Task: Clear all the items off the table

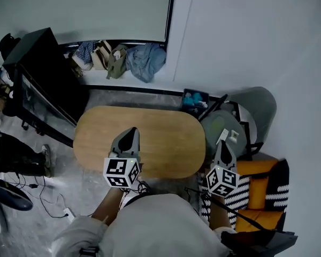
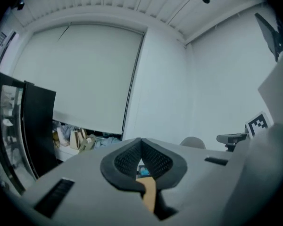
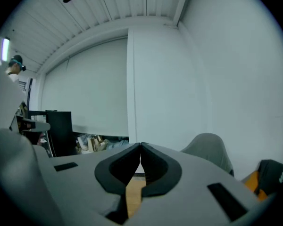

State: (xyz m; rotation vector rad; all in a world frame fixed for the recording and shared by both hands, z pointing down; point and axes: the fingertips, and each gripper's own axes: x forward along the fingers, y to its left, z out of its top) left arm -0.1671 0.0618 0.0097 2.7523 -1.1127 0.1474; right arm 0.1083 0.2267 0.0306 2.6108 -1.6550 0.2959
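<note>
The oval wooden table [image 1: 160,130] shows a bare top in the head view, with nothing lying on it. My left gripper [image 1: 130,133] hangs over the table's near left part, its jaws shut with nothing between them; in the left gripper view its tips [image 2: 141,140] meet. My right gripper [image 1: 223,139] is just off the table's right end, above a grey chair [image 1: 224,125]. Its jaws are shut and empty too, the tips [image 3: 141,145] touching in the right gripper view. A strip of the table's wood [image 3: 134,192] shows below them.
A second grey chair [image 1: 259,103] and an orange cushion with striped cloth [image 1: 259,189] stand right of the table. A black cabinet [image 1: 40,82] is at the left, a pile of clothes and bags [image 1: 123,58] by the far wall, and a small blue box [image 1: 195,99] behind the table.
</note>
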